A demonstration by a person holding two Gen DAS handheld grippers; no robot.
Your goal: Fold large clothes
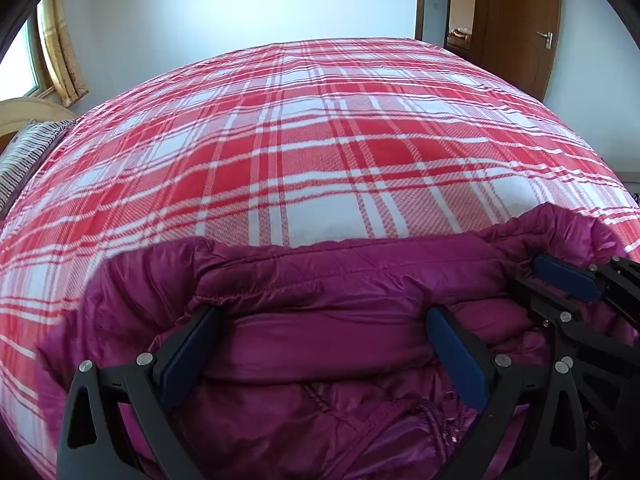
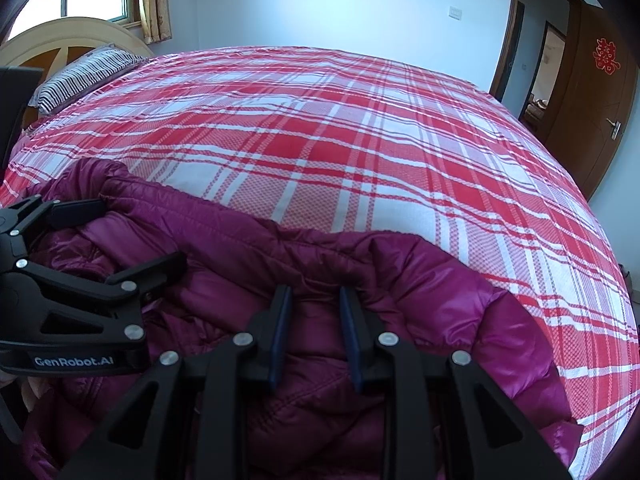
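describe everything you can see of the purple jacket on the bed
The jacket is a magenta-purple puffer with shiny, slick-looking fabric, quilted in stitched puffy bands. A zipper runs down it near the left tool, so part of its front faces up. It lies rumpled at the near edge of the red and white plaid bedspread, its far edge bunched into a raised ridge. The left tool's jaws stand wide apart over it; the right tool has its jaws narrow with a fold of fabric between them.
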